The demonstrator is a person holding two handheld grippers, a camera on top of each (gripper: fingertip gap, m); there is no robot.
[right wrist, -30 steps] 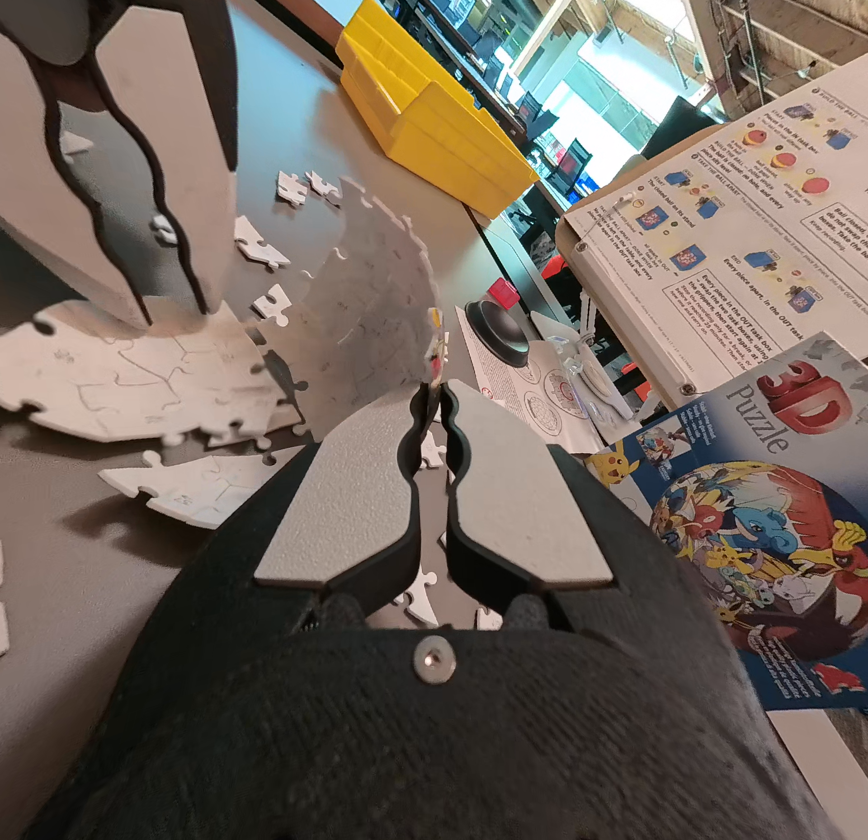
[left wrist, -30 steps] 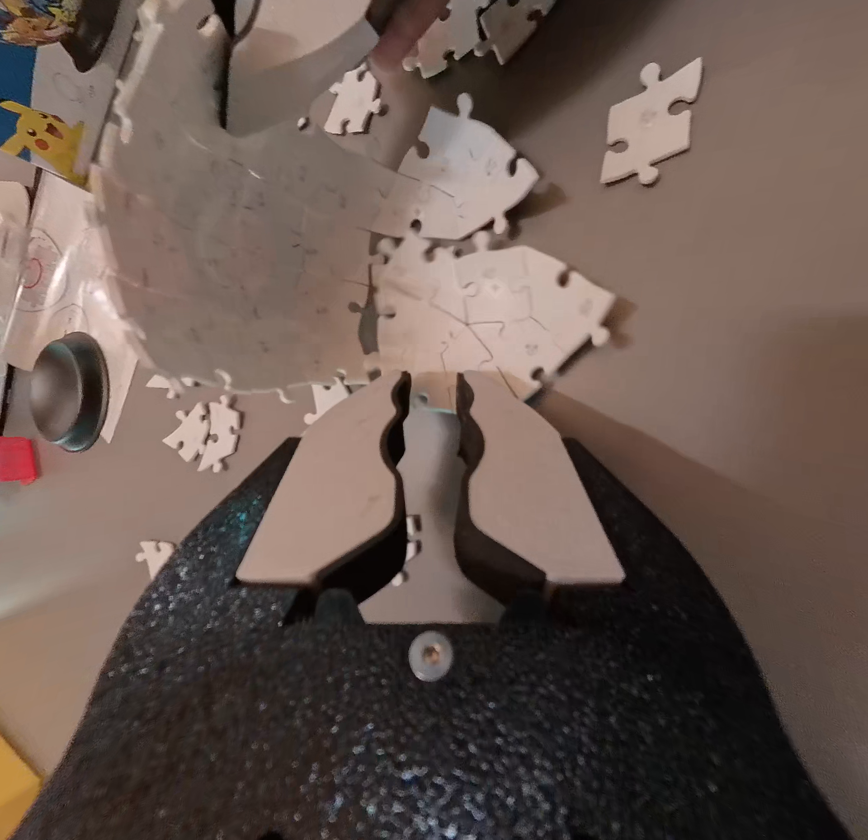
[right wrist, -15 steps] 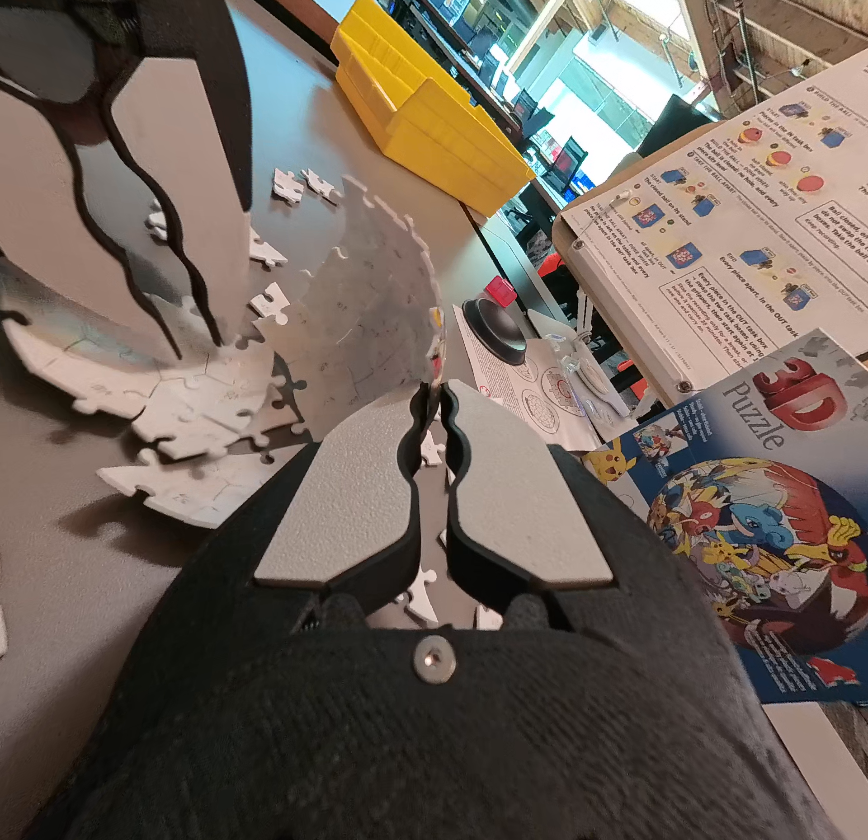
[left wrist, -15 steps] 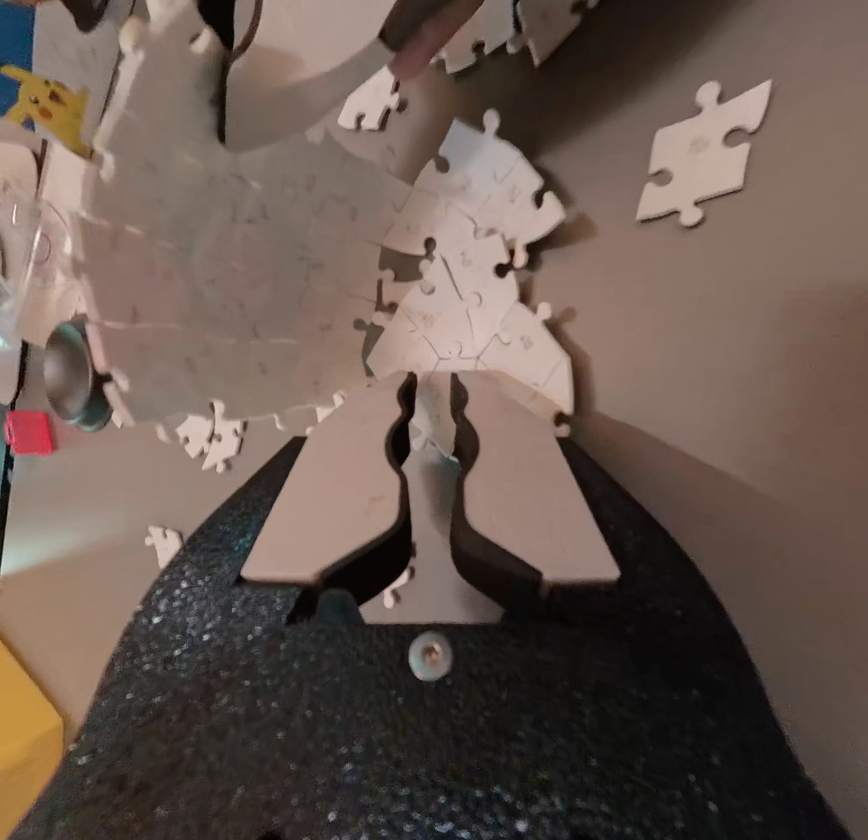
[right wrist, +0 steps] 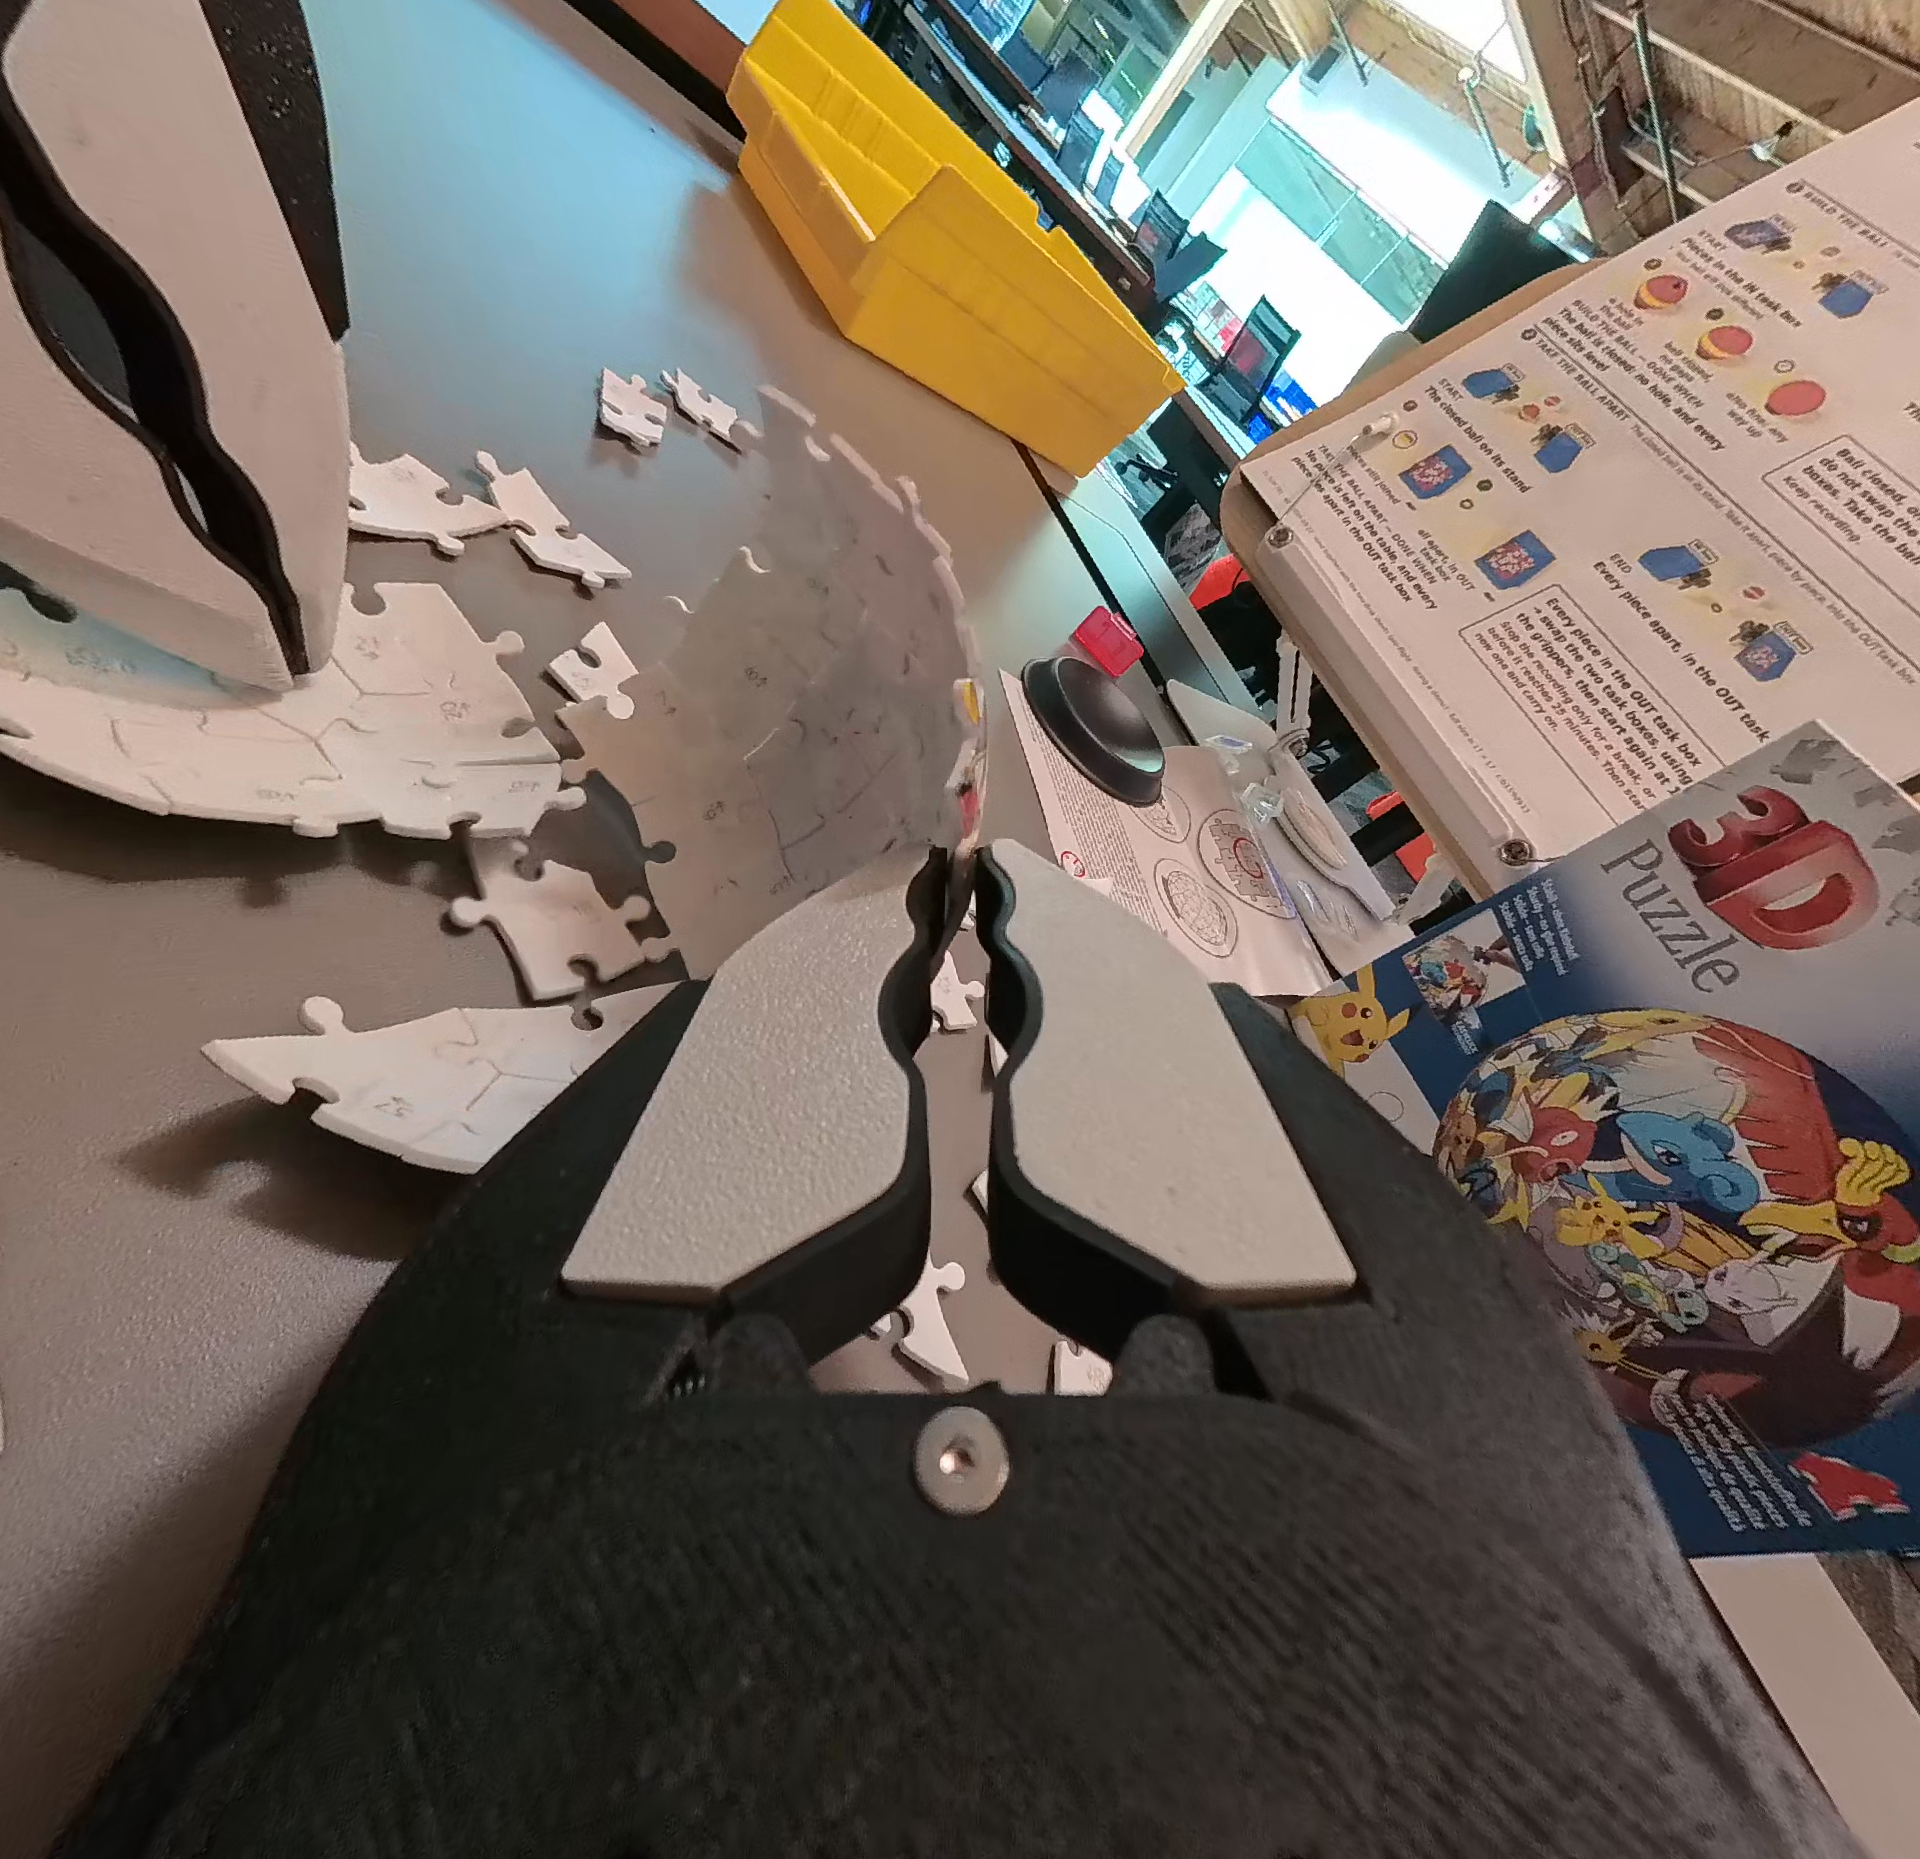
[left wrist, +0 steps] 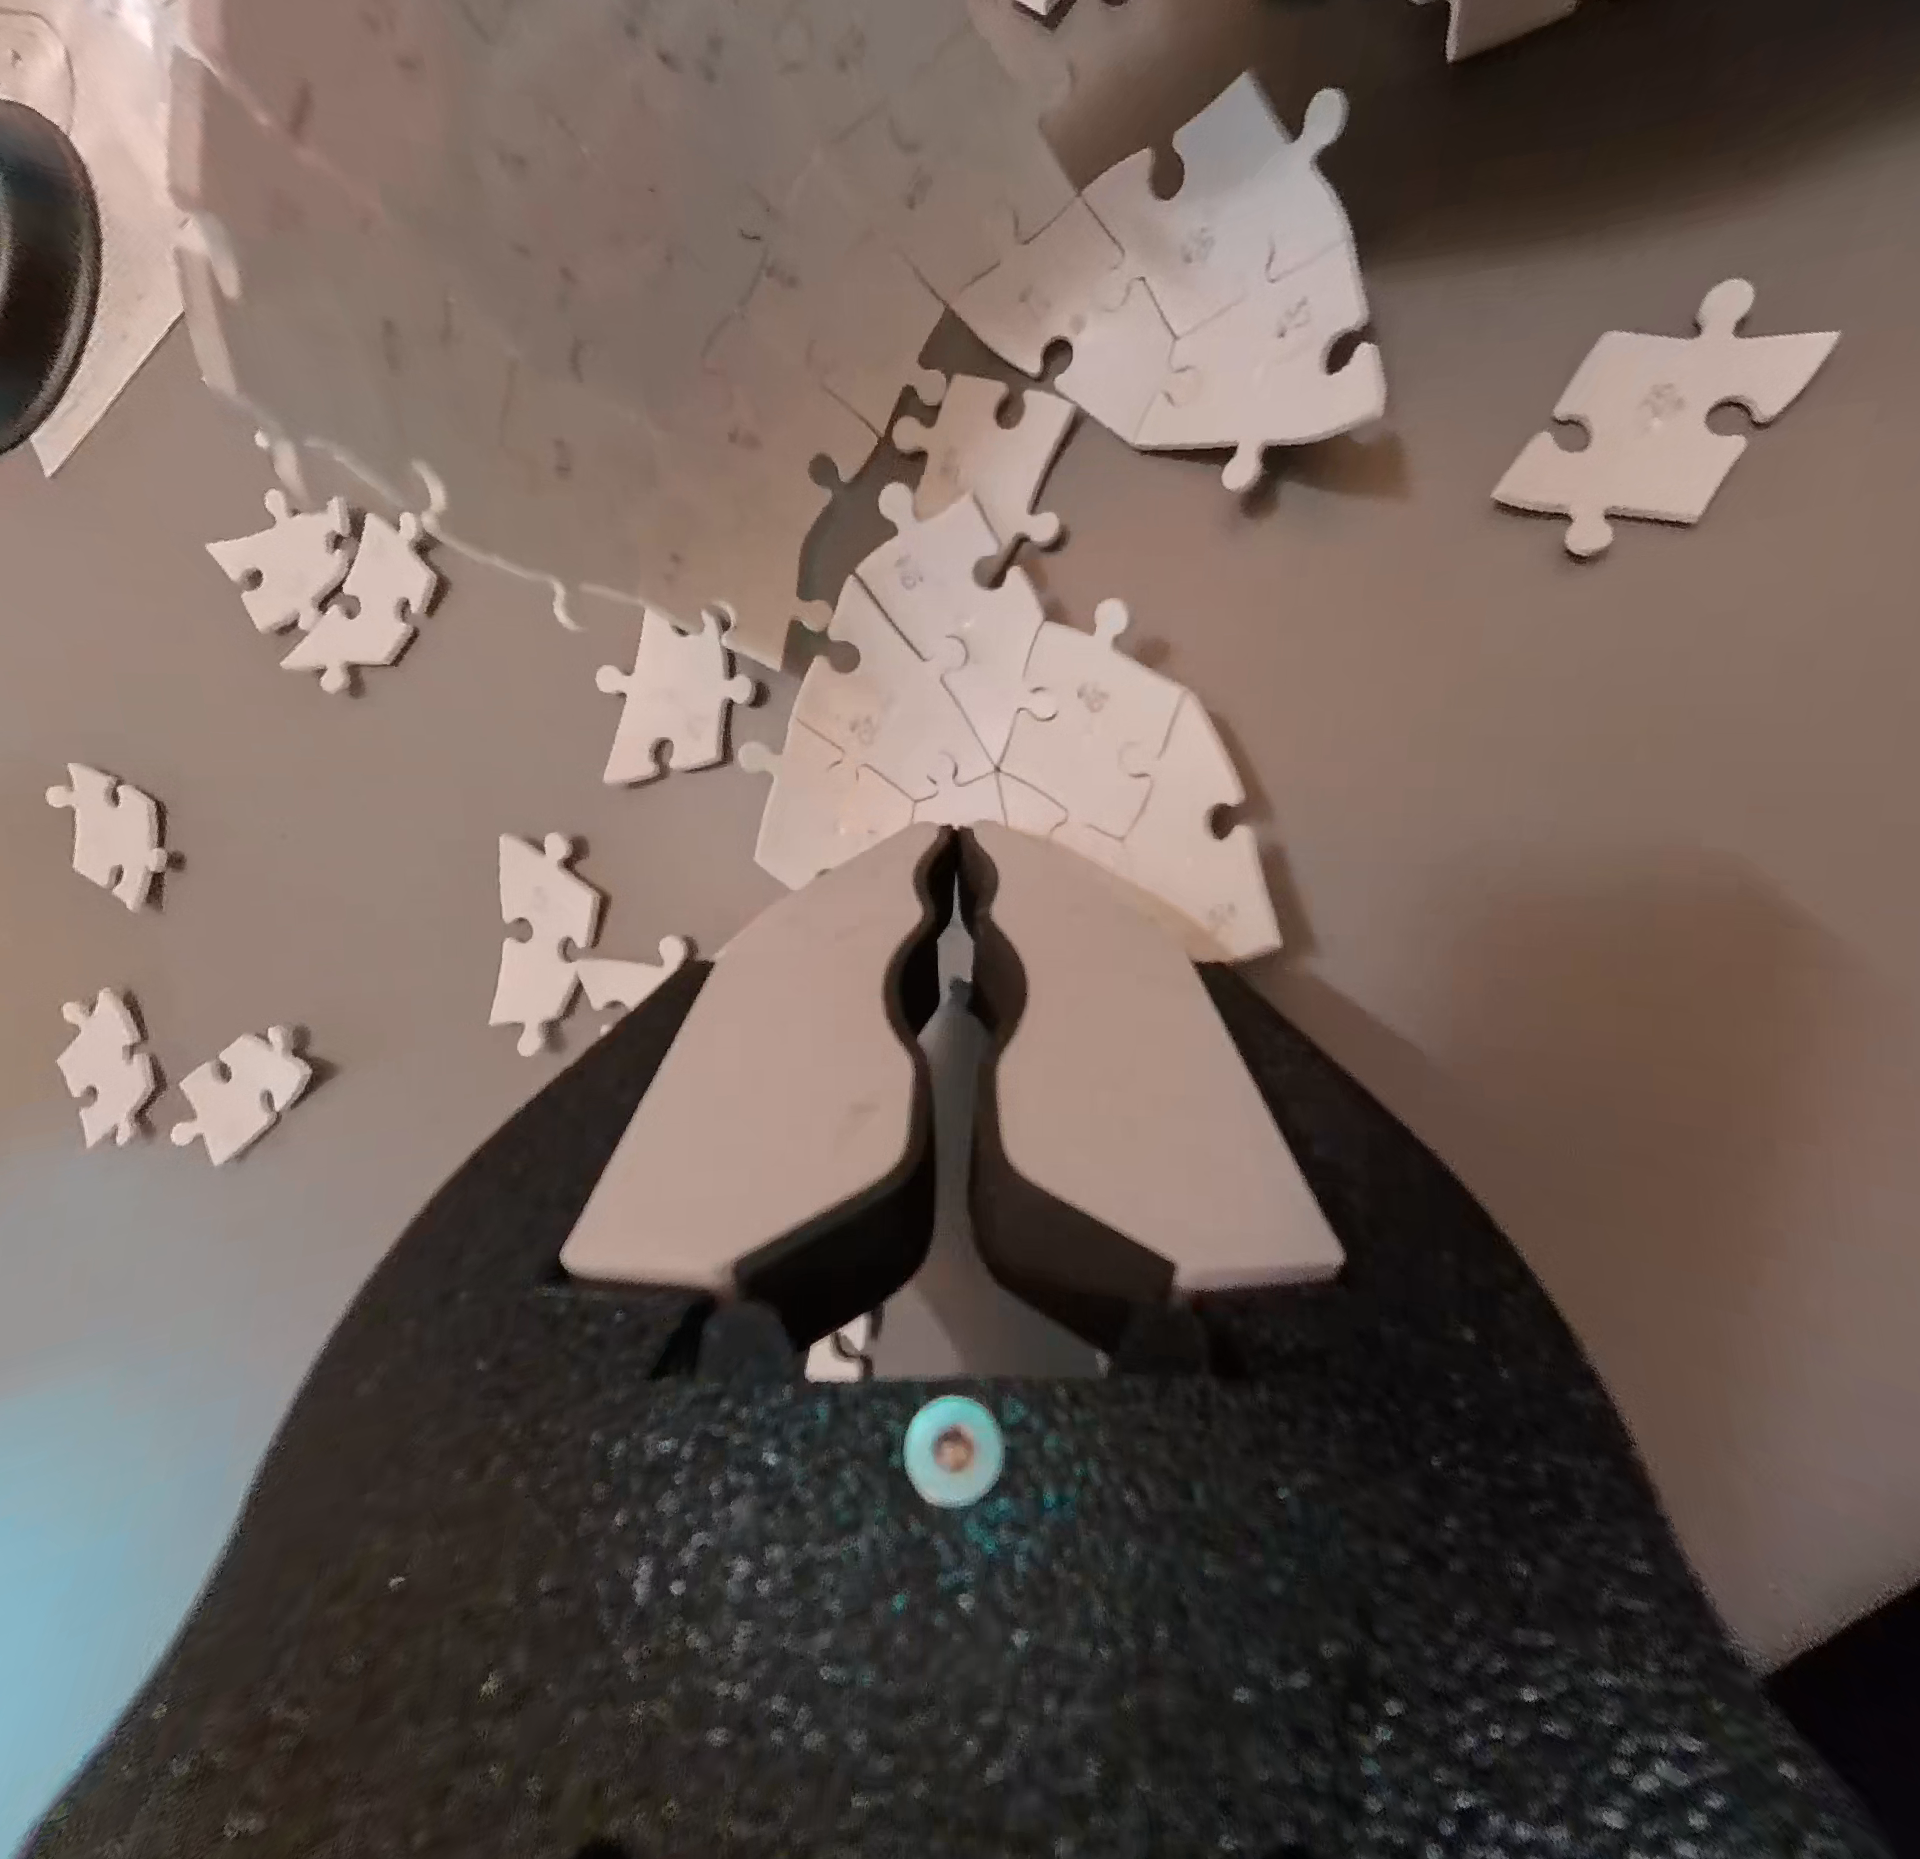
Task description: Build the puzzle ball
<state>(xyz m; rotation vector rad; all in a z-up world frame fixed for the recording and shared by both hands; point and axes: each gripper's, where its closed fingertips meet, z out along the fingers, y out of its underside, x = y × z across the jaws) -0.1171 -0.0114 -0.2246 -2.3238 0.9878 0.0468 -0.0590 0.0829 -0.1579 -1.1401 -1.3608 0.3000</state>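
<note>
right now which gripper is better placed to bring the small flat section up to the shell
Left. The left gripper is already shut on the flat section on the table, beside the shell. The right gripper is shut on the shell's edge, holding it upright.

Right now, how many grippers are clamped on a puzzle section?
2. The left gripper pinches the near edge of the flat section, at the middle of its view. The right gripper pinches the rim of the curved shell, which stands upright.

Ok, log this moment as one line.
left gripper: shut on flat section | right gripper: shut on curved shell | sections apart | loose pieces remain
</note>
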